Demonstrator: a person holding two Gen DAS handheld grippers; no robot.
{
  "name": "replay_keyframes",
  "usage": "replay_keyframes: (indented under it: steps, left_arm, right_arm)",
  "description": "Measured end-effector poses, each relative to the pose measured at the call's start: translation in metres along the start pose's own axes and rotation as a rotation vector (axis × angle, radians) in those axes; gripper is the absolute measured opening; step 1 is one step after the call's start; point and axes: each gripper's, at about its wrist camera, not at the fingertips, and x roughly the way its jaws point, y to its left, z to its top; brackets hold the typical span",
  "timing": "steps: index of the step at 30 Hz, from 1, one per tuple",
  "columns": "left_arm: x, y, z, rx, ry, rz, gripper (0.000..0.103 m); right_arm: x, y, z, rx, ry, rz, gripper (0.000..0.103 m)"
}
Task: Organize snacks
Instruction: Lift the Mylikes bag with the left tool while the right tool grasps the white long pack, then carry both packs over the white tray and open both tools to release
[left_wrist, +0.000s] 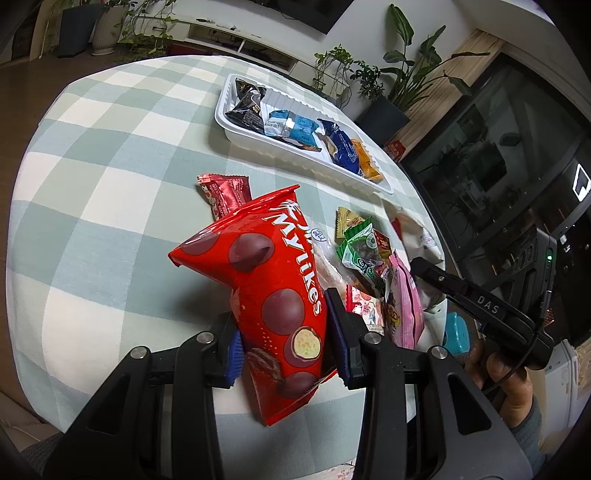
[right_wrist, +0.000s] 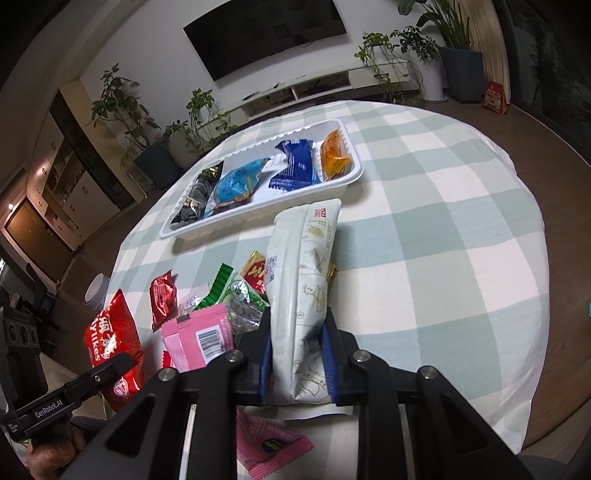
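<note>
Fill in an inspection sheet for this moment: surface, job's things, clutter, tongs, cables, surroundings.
Surface: round table under a green-and-white checked cloth.
Job's things: white tray holds a black pack, light-blue pack, dark-blue pack and orange pack; loose pile beside it includes a pink pack, green pack and small red pack.
Clutter: nothing seen.
Tongs: left tongs shut on the red Mylikes bag; right tongs shut on the white pouch.
Cables: thin black cable on the right unit.
Surroundings: wall TV, potted plants, low white cabinet.
</note>
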Motion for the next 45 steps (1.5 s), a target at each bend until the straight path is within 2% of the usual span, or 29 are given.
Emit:
replay_keyframes:
  steps: [5, 11, 15, 19, 23, 26, 30, 35, 39, 41, 45]
  left_arm:
    - [-0.003, 0.002, 0.0, -0.012, -0.007, -0.02, 0.036]
    - [-0.014, 0.009, 0.007, -0.071, -0.025, -0.086, 0.036]
    - [-0.029, 0.01, 0.028, -0.053, -0.06, -0.067, 0.036]
    - [-0.05, 0.013, 0.066, -0.046, -0.109, -0.067, 0.036]
    - [-0.06, -0.002, 0.114, 0.032, -0.131, -0.039, 0.036]
    - [-0.052, -0.02, 0.149, 0.11, -0.121, -0.007, 0.036]
    - [-0.022, -0.042, 0.194, 0.188, -0.074, 0.018, 0.036]
    - [0.046, -0.051, 0.233, 0.24, 0.021, 0.067, 0.036]
    - [0.097, -0.044, 0.239, 0.263, 0.093, 0.113, 0.036]
    - [0.118, -0.037, 0.24, 0.251, 0.11, 0.123, 0.036]
    - [0.146, -0.035, 0.24, 0.279, 0.148, 0.138, 0.036]
  right_arm:
    - [-0.012, -0.005, 0.003, 0.024, -0.05, 0.011, 0.024]
    - [-0.031, -0.019, 0.015, 0.084, -0.138, 0.008, 0.024]
    - [-0.048, -0.028, 0.028, 0.104, -0.203, -0.006, 0.024]
    - [-0.063, -0.038, 0.051, 0.133, -0.27, -0.002, 0.024]
    - [-0.073, -0.036, 0.085, 0.131, -0.331, 0.012, 0.024]
    - [-0.077, -0.023, 0.117, 0.097, -0.383, 0.038, 0.024]
    - [-0.067, 0.015, 0.158, -0.009, -0.424, 0.073, 0.024]
    - [-0.003, 0.044, 0.184, -0.071, -0.334, 0.11, 0.024]
    - [0.057, 0.045, 0.175, -0.113, -0.214, 0.077, 0.024]
    - [0.077, 0.042, 0.174, -0.117, -0.158, 0.07, 0.024]
    - [0.097, 0.041, 0.172, -0.134, -0.103, 0.064, 0.024]
